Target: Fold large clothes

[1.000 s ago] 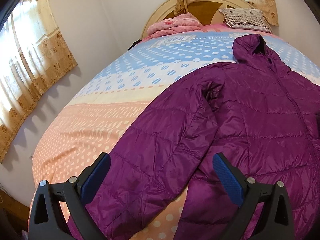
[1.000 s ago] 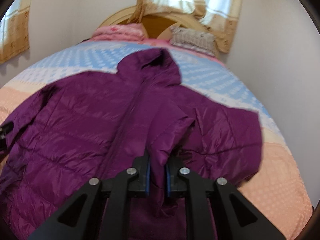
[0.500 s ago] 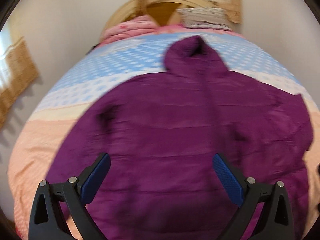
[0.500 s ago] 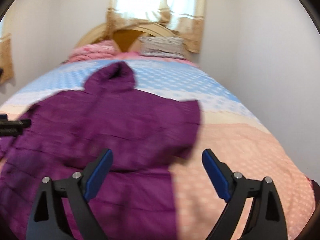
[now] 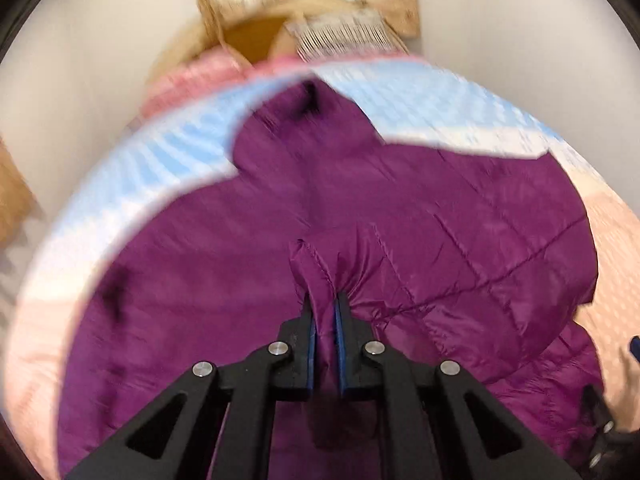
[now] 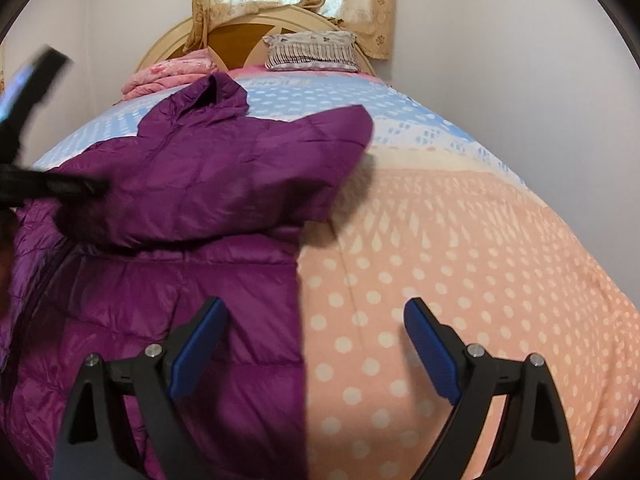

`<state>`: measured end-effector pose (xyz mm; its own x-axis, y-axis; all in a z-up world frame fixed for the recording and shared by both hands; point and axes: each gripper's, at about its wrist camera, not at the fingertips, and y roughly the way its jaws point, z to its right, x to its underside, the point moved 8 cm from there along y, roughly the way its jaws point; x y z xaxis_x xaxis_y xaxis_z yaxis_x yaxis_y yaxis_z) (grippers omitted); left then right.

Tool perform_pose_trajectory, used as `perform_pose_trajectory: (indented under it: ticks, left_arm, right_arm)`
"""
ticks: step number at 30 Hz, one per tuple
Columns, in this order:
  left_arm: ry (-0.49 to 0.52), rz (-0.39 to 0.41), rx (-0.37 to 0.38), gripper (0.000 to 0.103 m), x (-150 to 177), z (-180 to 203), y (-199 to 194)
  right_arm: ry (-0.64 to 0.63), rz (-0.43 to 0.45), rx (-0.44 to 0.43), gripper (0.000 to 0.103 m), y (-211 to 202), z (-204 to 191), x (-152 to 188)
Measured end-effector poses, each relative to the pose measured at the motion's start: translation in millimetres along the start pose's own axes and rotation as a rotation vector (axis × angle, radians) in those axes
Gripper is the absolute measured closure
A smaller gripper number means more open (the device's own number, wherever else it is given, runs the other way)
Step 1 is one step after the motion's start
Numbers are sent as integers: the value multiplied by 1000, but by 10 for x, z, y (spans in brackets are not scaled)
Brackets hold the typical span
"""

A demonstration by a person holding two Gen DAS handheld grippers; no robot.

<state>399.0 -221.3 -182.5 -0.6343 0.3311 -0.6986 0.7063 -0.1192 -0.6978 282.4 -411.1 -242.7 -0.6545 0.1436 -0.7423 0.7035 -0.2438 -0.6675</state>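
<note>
Bedspread (image 6: 460, 240) carries the purple hooded puffer jacket (image 6: 192, 184), right sleeve folded across. Left gripper (image 5: 325, 308) closing on a sleeve fold (carry it flat across the chest); right gripper (image 6: 316, 344) spread, empty.

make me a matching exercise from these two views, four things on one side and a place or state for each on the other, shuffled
Things:
1. left tongs
2. right tongs
3. purple jacket
4. frilled pillow

Places or states:
a. spread on the dotted bedcover
b. leaning at the headboard
c. closing, with a pinch of fabric between the pads
d. wide apart, nothing held

Pairs: 1-c, 2-d, 3-a, 4-b
</note>
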Motion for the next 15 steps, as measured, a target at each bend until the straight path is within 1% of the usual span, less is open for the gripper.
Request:
perform_pose_trajectory:
  ticks: [2,4,6,9,11,13,15]
  left_arm:
    - [-14,55,-42,96,-111,-286,-155]
    - [-22,86,-91,96,-162,-593,-244]
    - [-28,88,-129,96,-143,-836,-225]
    - [-32,57,-180,96,7,-1093,-104]
    - [-36,18,-209,96,160,-1253,45]
    - [-42,-7,-209,96,301,-1343,169]
    - [-60,-36,-202,93,421,-1384,283]
  right_arm:
    - [0,1,5,10,6,20,-17]
    - [-7,-1,8,10,20,12,-24]
    - [-21,-6,6,10,40,-24,-21]
    - [-37,-22,-2,10,81,-56,-1]
    - [-47,-31,-9,11,80,-78,-7]
    - [-62,-44,-25,16,67,-88,-30]
    - [-78,-58,-39,23,54,-91,-83]
